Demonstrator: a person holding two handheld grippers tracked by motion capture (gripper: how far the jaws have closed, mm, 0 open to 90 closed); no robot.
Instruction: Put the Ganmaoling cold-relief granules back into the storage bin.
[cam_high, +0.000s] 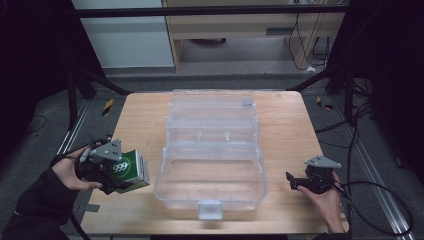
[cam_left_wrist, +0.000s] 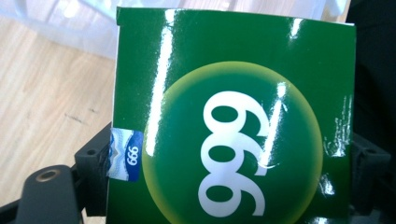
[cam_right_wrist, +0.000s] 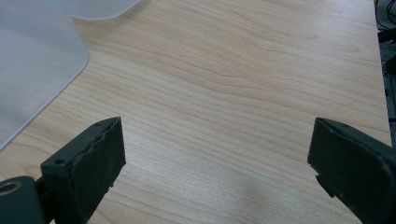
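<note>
Pale wood tabletop (cam_high: 140, 120) runs under everything, dark floor around it. At its left edge my left gripper (cam_high: 107, 172) pinches a green box (cam_high: 131, 170) marked 999, held just beside the open clear plastic case (cam_high: 212, 150) in the middle. Over on the right my right gripper (cam_high: 300, 181) rests low over bare wood, its fingers spread wide with nothing between them.

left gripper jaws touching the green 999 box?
Touching. Left gripper view: green 999 box sits clamped between both jaws of the left gripper.
</note>
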